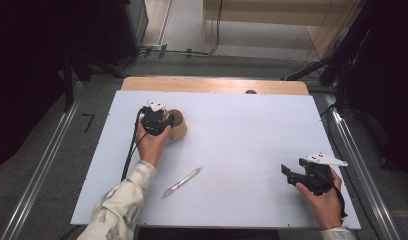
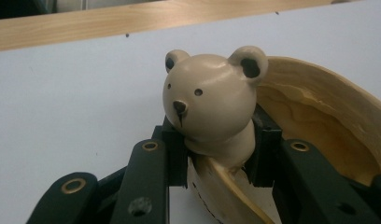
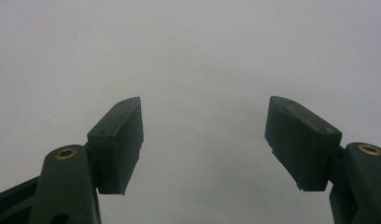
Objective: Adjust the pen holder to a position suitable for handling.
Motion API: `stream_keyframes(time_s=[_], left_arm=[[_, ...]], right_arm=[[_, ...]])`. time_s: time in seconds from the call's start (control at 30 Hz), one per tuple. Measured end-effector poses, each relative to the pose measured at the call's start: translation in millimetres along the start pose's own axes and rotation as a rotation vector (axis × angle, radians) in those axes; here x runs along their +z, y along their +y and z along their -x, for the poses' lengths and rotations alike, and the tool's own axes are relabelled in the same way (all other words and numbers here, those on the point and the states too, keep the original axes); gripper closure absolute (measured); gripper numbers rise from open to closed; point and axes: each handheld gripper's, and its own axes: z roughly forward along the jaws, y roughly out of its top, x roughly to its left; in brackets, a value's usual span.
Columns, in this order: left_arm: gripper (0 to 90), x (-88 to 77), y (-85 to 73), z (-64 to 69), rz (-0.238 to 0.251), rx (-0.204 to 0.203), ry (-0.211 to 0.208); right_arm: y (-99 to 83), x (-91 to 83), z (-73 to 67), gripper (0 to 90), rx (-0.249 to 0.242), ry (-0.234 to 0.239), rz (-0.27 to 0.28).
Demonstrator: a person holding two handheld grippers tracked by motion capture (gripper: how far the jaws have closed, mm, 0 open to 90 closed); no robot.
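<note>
A beige bear figure [image 2: 207, 98] with black ears, eyes and nose stands on the rim of a round wooden cup [image 2: 319, 107]. My left gripper [image 2: 219, 140] is shut on the bear, its pads pressing the body just below the head. In the high view that gripper [image 1: 164, 122] sits against the cup [image 1: 179, 126] at the back left of the white table [image 1: 242, 135]. Near the front right corner my right gripper [image 1: 288, 175] points left, low over the table. Its jaws [image 3: 205, 140] stand wide open with nothing between them.
A clear pen with a pink tip [image 1: 182, 182] lies slantwise on the table toward the front, between the two hands. A strip of bare wood [image 1: 212, 85] runs along the table's far edge. Dark stands and cables crowd the floor beyond.
</note>
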Motion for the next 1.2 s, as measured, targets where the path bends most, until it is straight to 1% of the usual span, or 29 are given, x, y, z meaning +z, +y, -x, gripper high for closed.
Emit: stream_keyframes(time_s=[0.07, 0.1, 0.2, 0.33, 0.43, 0.47, 0.5, 0.53, 0.57, 0.6, 0.7, 0.77, 0.87, 0.9, 0.93, 1.0, 1.03, 1.07, 1.1, 1.13, 1.2], left_arm=[[67.1, -1.6, -1.9, 0.5, -0.007, 0.003, -0.001], [67.1, -3.9, -5.8, 1.4, -0.006, 0.008, -0.011], [67.1, -6.9, -10.0, 2.1, -0.01, 0.003, -0.025], [67.1, -10.5, -11.5, 4.4, -0.01, 0.016, -0.025], [67.1, -16.5, -12.6, 8.5, -0.012, 0.022, -0.042], [67.1, -18.1, -12.7, 9.5, -0.014, 0.034, -0.045], [67.1, -18.1, -12.7, 9.5, -0.014, 0.034, -0.045], [67.1, -21.0, -12.8, 13.2, -0.018, 0.052, -0.054], [67.1, -21.0, -12.8, 13.2, -0.018, 0.052, -0.054], [67.1, -22.3, -13.0, 17.3, -0.014, 0.068, -0.056], [67.1, -21.8, -13.3, 18.4, -0.019, 0.096, -0.054], [67.1, -20.9, -13.7, 18.1, -0.018, 0.1, -0.056], [67.1, -18.0, -14.9, 14.5, -0.026, 0.124, -0.08], [67.1, -18.0, -14.9, 14.5, -0.026, 0.124, -0.08], [67.1, -17.7, -14.6, 13.7, -0.035, 0.135, -0.085], [67.1, -14.7, -15.3, 13.5, -0.032, 0.136, -0.109], [67.1, -13.4, -15.5, 12.9, -0.032, 0.146, -0.113], [67.1, -13.4, -15.5, 12.9, -0.032, 0.146, -0.113], [67.1, -10.1, -16.2, 12.0, -0.026, 0.144, -0.129], [67.1, -9.5, -15.9, 10.9, -0.03, 0.152, -0.132], [67.1, -9.0, -15.7, 10.4, -0.028, 0.155, -0.137]], right_arm=[[0.1, -0.1, -0.1, 27.0, 0.0, -0.001, 0.0], [0.1, 0.0, -0.2, 27.0, -0.001, -0.001, 0.0], [0.4, 0.4, -0.7, 27.0, -0.004, 0.001, -0.002], [0.6, 1.0, -1.3, 27.0, -0.006, 0.002, -0.003], [0.5, 1.2, -1.1, 26.9, -0.004, 0.0, -0.004], [0.4, 1.4, -1.1, 27.0, -0.004, -0.001, -0.005], [0.4, 1.4, -1.2, 26.9, -0.004, -0.001, -0.005], [0.4, 1.4, -1.3, 27.0, -0.005, -0.001, -0.005], [0.4, 1.5, -1.4, 26.9, -0.005, -0.001, -0.004], [0.4, 1.5, -1.4, 26.9, -0.007, -0.002, -0.004], [0.4, 1.7, -1.5, 26.9, -0.006, -0.003, -0.006], [0.4, 1.6, -1.5, 27.0, -0.006, -0.003, -0.005], [0.2, 1.4, -1.3, 26.9, -0.005, -0.003, -0.006], [0.2, 1.4, -1.3, 26.9, -0.005, -0.003, -0.006], [0.2, 2.0, -1.3, 27.0, -0.005, -0.003, -0.008], [0.3, 2.3, -1.5, 26.9, -0.004, -0.002, -0.01], [0.3, 2.4, -1.7, 27.0, -0.004, -0.003, -0.01], [0.5, 2.5, -1.8, 27.0, -0.005, -0.002, -0.01], [0.5, 2.5, -1.8, 26.9, -0.005, -0.003, -0.01], [0.6, 2.5, -1.7, 27.0, -0.004, -0.002, -0.01], [0.5, 2.4, -1.6, 27.0, -0.005, -0.003, -0.01]])
